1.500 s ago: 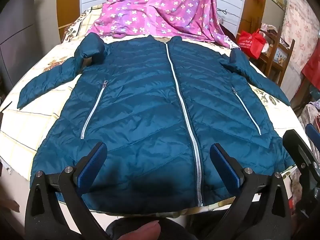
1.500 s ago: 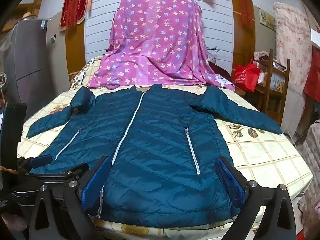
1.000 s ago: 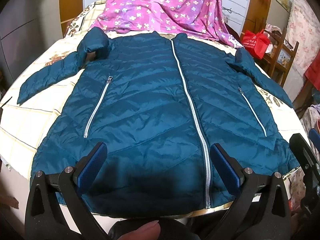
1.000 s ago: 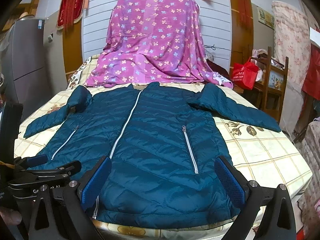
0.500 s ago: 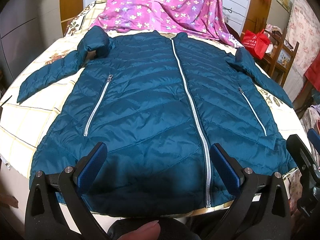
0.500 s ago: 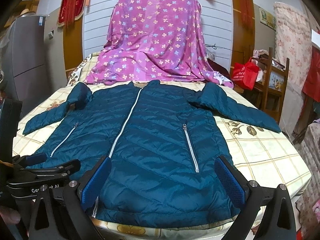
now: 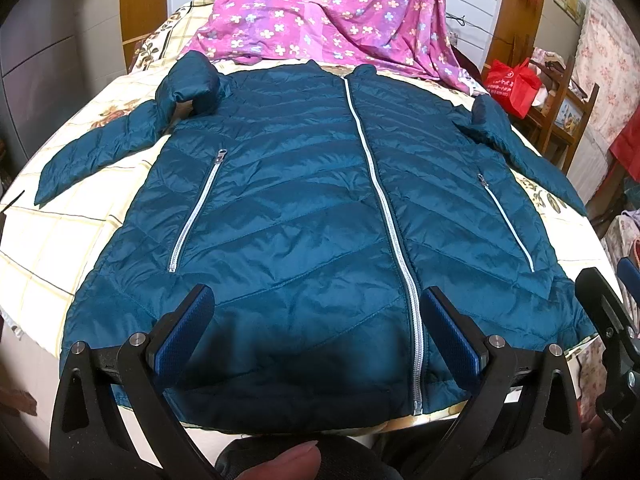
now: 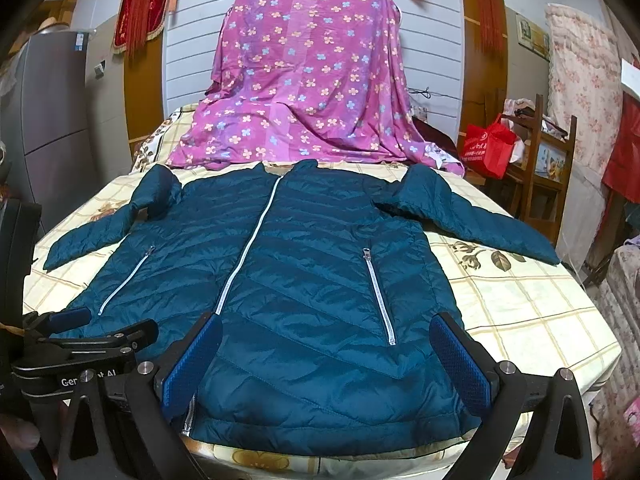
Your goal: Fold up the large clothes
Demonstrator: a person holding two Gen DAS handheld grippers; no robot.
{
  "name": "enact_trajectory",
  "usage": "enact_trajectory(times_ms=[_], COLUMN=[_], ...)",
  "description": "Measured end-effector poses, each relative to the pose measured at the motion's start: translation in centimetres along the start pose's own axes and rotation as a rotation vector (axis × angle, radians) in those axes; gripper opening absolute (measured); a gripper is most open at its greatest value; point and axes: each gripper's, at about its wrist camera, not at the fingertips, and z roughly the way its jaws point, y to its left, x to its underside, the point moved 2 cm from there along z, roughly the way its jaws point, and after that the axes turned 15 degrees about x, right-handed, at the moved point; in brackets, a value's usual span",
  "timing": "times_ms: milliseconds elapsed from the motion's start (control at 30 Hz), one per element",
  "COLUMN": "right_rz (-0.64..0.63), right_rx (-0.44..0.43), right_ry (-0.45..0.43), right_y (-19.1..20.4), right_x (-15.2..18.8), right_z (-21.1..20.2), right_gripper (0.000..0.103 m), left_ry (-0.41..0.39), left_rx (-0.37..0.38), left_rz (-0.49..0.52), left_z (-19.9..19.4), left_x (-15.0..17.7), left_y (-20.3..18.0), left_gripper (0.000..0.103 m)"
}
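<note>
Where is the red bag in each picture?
Left wrist view: the red bag is at the upper right, just past the jacket's far sleeve.
Right wrist view: the red bag is right of centre, beside the wooden shelf.
Shared landmark: the purple flowered cloth lies just left of the bag in both.

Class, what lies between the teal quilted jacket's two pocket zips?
The white front zip of the teal quilted jacket, closed, running collar to hem; clearest in the right wrist view.
</note>
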Motion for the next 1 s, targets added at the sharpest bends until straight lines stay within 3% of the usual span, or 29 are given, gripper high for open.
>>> enact_trajectory(times_ms=[1000], right_rz=[0.003], right_rx=[0.002], right_ry=[0.002], right_y=[-0.14], right_x=[-0.12], right_z=[0.12], right_gripper=[0.103], left_ry=[0.018], left_rx=[0.001], left_rz=[-0.014], left_z=[0.01], left_x=[0.15], left_y=[0.18], left_gripper=[0.103])
